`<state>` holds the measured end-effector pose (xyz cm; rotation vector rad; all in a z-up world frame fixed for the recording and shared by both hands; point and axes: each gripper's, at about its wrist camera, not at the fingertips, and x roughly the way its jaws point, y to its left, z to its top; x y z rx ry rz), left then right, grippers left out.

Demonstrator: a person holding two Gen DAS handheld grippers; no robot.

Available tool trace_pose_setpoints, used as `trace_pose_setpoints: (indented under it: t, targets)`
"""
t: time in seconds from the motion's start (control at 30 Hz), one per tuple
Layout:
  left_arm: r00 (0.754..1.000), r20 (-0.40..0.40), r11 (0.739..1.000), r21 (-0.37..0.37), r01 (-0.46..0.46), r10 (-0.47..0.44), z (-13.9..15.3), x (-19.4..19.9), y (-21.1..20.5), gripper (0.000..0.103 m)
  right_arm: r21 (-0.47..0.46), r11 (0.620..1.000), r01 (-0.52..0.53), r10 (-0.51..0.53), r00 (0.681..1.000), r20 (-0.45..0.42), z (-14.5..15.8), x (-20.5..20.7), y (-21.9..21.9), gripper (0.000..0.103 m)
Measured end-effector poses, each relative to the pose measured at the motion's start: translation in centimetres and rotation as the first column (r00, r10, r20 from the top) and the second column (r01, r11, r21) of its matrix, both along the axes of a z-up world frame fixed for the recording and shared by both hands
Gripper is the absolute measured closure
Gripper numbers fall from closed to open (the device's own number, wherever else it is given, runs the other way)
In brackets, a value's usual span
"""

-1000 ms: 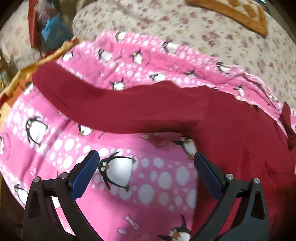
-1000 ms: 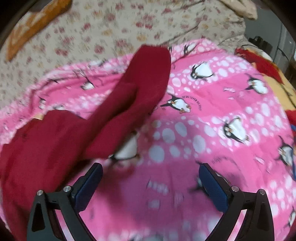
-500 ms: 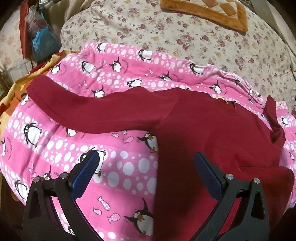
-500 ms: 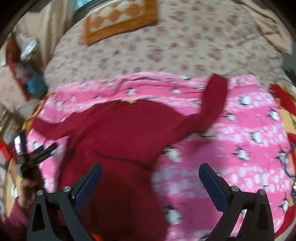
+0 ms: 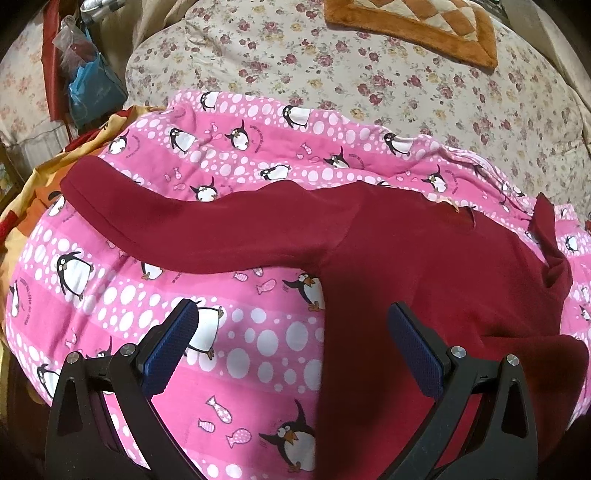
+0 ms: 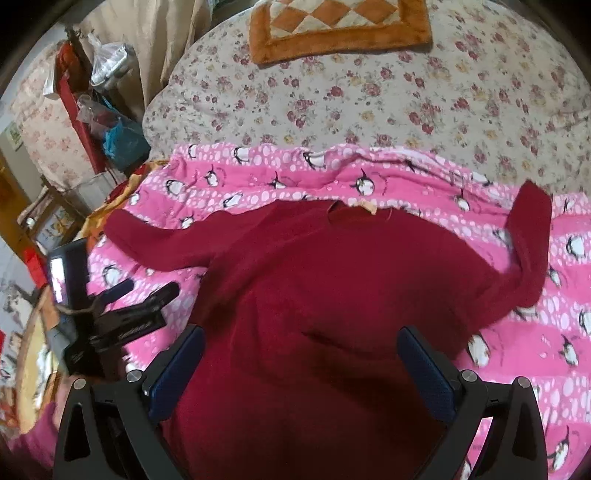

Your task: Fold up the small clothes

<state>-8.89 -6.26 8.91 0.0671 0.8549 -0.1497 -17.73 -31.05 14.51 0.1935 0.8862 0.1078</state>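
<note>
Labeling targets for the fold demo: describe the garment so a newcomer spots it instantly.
On the bed's floral quilt lies a pink penguin-print blanket. Spread flat on that blanket is the dark red long-sleeved top, sleeves out to both sides. It is the only plain, unpatterned fabric there, unlike the orange checkered mat farther back.

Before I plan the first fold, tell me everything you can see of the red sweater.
The dark red long-sleeved sweater looks like soft fleece. It lies spread flat on the pink penguin blanket, neckline away from the cameras with a pale tag showing. One sleeve stretches straight out; the other sleeve bends upward, cuff raised. Both the left gripper and right gripper hover open, holding nothing.
</note>
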Motion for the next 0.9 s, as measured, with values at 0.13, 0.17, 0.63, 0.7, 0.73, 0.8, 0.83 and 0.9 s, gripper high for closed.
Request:
trace_pose_setpoints:
  t: [0.13, 0.17, 0.63, 0.7, 0.73, 0.8, 0.83, 0.9]
  targets:
    - [1.000, 0.002, 1.000, -0.005, -0.004, 0.004, -0.1, 0.1, 0.1, 0.001, -0.023, 0.999, 0.032, -0.032, 0.999, 0.011, -0.1, 1.7, 0.0, 0.000]
    - [1.000, 0.002, 1.000, -0.005, -0.003, 0.003, -0.1, 0.1, 0.1, 0.001, -0.032, 0.999, 0.038, -0.038, 0.999, 0.012, -0.4, 2.0, 0.3, 0.000]
    - [1.000, -0.001, 1.000, -0.011, -0.009, 0.009, -0.2, 0.4, 0.0, 0.001, -0.035, 0.997, 0.064, -0.064, 0.998, 0.004, -2.4, 3.7, 1.3, 0.000]
    - [1.000, 0.002, 1.000, -0.015, -0.014, 0.014, -0.2, 0.4, 0.1, 0.001, -0.032, 0.997, 0.070, -0.070, 0.998, 0.000, -2.6, 3.9, 1.3, 0.000]
    - [1.000, 0.002, 1.000, -0.017, -0.016, 0.016, -0.2, 0.5, 0.1, 0.001, -0.034, 0.997, 0.071, -0.071, 0.997, -0.001, -2.7, 4.0, 1.3, 0.000]
    - [1.000, 0.002, 1.000, -0.018, -0.022, 0.022, -0.3, 0.6, 0.1, 0.001, -0.043, 0.997, 0.072, -0.072, 0.997, 0.000, -2.8, 4.1, 1.5, 0.000]
    - [1.000, 0.002, 1.000, -0.016, -0.023, 0.023, -0.3, 0.7, 0.1, 0.001, -0.048, 0.996, 0.071, -0.071, 0.997, -0.001, -2.9, 4.2, 1.6, 0.000]
    - [1.000, 0.005, 1.000, -0.013, -0.026, 0.026, -0.4, 0.7, 0.2, 0.001, -0.049, 0.996, 0.068, -0.069, 0.998, -0.005, -3.1, 4.5, 1.7, 0.000]
